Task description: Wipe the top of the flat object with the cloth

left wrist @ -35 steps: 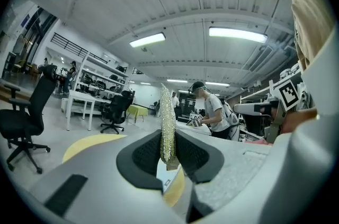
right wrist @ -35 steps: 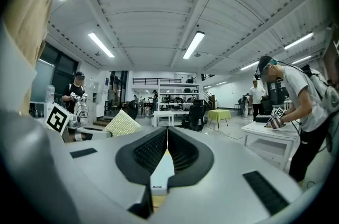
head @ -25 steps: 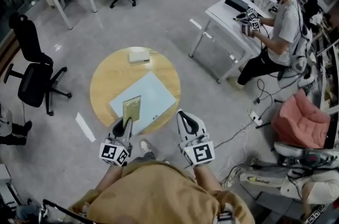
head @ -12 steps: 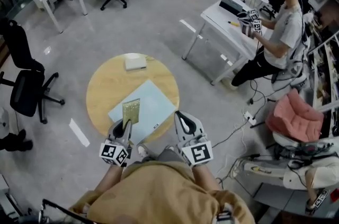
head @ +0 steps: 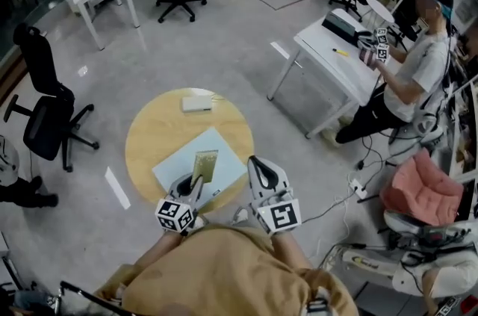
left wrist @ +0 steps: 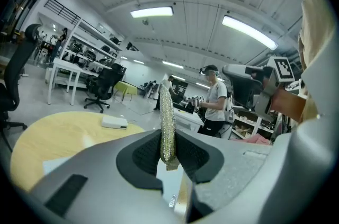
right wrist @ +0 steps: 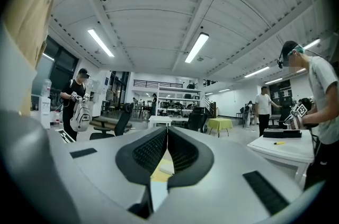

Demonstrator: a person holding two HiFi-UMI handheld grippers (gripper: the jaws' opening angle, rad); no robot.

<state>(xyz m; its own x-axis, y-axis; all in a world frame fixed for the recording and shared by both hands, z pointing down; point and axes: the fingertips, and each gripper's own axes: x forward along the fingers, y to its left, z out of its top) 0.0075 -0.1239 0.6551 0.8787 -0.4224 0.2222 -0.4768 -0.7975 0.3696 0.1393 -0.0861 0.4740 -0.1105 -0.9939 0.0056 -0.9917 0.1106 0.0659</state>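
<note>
the left gripper (head: 196,184) is clamped on a gold, sparkly cloth (head: 205,163); its own view shows the cloth pinched edge-on between the pads and standing up out of the jaws. the right gripper (head: 256,163) has its jaws pressed together with nothing between them, and it hovers off the 4 o'clock edge of the round wooden table (head: 153,129). the flat object, a pale blue board (head: 224,150), lies on the table's 6 o'clock half. a small white box (head: 196,103) sits at the 12 o'clock edge, well apart from it. the cloth is over the board's 6 o'clock part; whether it touches i cannot tell. wiping looks barely begun. to do it well, tip the gripper down so the cloth's broad face, not its edge, lies on the board. press lightly and sweep in overlapping strokes from 6 toward 12 o'clock. the board looks loose and may slide, so the idle right gripper could pin a corner.
</note>
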